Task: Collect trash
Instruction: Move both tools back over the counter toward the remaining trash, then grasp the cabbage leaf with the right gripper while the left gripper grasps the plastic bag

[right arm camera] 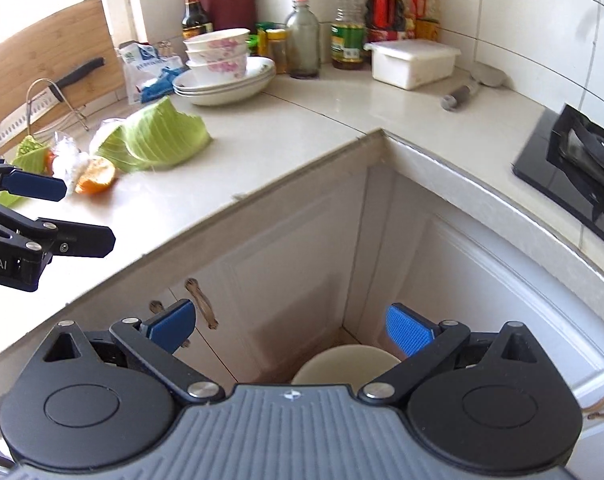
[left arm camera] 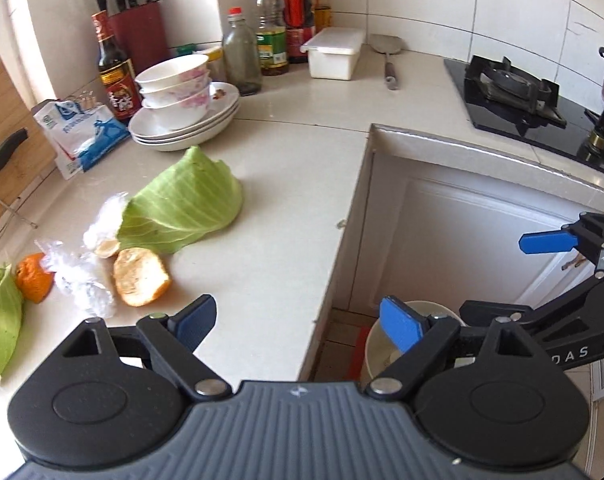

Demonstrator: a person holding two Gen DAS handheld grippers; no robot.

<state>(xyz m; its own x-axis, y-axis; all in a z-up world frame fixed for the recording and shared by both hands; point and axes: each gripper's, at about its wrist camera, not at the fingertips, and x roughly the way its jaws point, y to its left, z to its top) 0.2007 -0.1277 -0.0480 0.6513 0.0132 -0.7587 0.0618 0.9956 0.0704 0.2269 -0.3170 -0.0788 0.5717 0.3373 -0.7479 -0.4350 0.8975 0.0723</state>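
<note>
Hovering over the front edge of the pale stone counter, the left gripper has its jaws spread wide and empty. The right gripper, jaws likewise released with nothing between them, hangs off the counter above the round cream waste bin, which stands on the floor in the inner corner of the white cabinet doors.

Trash lies in a loose cluster on the counter, left of that corner. The large green cabbage leaf sits nearest the corner; touching its lower edge are a crumpled clear plastic wrap and a curled orange peel. A second orange peel scrap and a smaller green leaf piece lie farther left, the leaf cut off by the picture edge.

Behind the cabbage leaf stand a stack of white floral bowls on white plates and a blue-and-white plastic bag. Along the tiled wall are a dark sauce bottle, a red knife block, several oil bottles and a white lidded plastic box. A metal spatula lies beside the box, and a black gas stove sits to the right.

The bin's inside is mostly hidden behind both grippers' bodies.
</note>
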